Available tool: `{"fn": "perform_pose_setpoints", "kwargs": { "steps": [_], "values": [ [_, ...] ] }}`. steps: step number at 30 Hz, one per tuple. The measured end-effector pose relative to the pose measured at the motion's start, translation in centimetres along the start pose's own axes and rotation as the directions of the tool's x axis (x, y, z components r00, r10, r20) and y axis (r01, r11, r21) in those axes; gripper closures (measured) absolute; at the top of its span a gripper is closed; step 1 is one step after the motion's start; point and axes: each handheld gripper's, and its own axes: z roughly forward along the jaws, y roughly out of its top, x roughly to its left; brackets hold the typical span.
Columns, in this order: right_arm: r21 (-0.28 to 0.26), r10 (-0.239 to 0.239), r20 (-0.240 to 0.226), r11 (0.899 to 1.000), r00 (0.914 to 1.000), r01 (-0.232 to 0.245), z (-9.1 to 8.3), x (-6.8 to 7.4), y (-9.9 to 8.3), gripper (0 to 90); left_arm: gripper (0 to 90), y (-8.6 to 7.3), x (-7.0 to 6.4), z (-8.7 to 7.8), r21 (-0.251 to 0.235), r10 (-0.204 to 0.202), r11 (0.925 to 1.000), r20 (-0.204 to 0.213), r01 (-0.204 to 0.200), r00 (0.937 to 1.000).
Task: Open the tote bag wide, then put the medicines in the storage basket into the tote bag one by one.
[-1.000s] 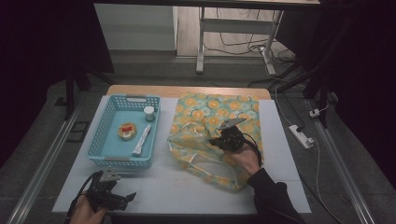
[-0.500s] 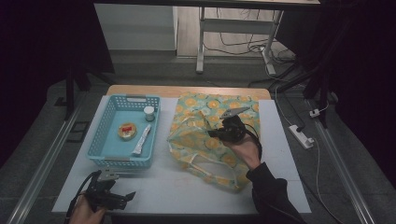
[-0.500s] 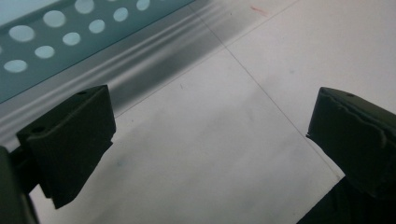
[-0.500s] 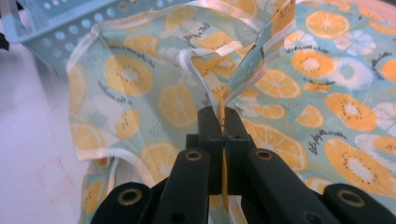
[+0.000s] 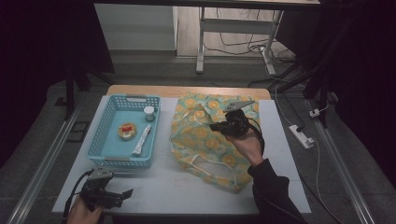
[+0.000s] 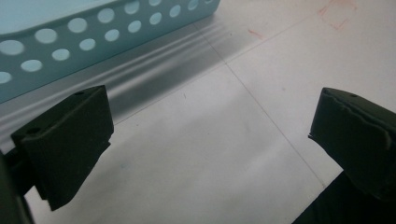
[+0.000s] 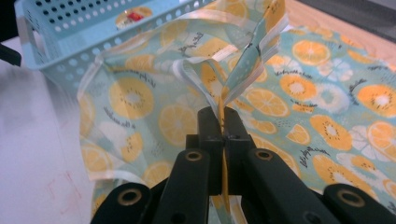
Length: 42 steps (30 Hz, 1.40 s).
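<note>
Right tool [image 5: 218,126] farther left now, clamped on apparently lifted bag fold [image 7: 243,70]; left tool [image 5: 122,192] agape.

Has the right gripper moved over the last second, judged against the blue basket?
Yes. The right gripper, shut on the fruit-print bag, has shifted slightly toward the table's far edge, lifting the fabric; the blue basket stayed put.

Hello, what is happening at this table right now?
A person works with two handheld grippers. The right gripper is shut on the fruit-print cloth bag, lifting a fold of it off the white table. The left gripper is open near the table's front edge, below the blue basket.
</note>
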Motion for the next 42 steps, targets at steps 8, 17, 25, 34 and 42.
{"fn": "perform_pose_setpoints", "kwargs": {
  "steps": [8,17,25,34,42],
  "values": [
    [-0.030,-0.014,0.025,0.999,0.9996,0.015,-1.3,0.3,1.1,90.0,0.0,-0.1,0.3,-0.2,-0.018,-0.030,0.9994,0.025,0.030,0.9992],
    [-0.037,-0.020,0.048,0.999,0.9986,0.022,-1.9,0.6,1.3,90.0,0.0,-0.2,0.4,-0.3,-0.021,-0.033,0.9992,0.045,0.034,0.9985],
    [-0.031,-0.027,0.047,0.999,0.9985,0.029,-1.9,0.5,0.9,90.0,0.0,-0.2,0.5,-0.4,-0.032,-0.044,0.9984,0.052,0.046,0.9977],
    [-0.049,-0.016,0.052,0.999,0.9985,0.019,-2.2,0.4,0.7,90.0,0.0,-0.2,0.7,-0.5,-0.028,-0.059,0.9977,0.085,0.062,0.9947],
    [-0.056,-0.015,0.050,0.998,0.9986,0.018,-2.1,0.4,0.6,90.0,0.0,-0.1,0.8,-0.7,-0.032,-0.058,0.9976,0.089,0.062,0.9943]
  ]
}}
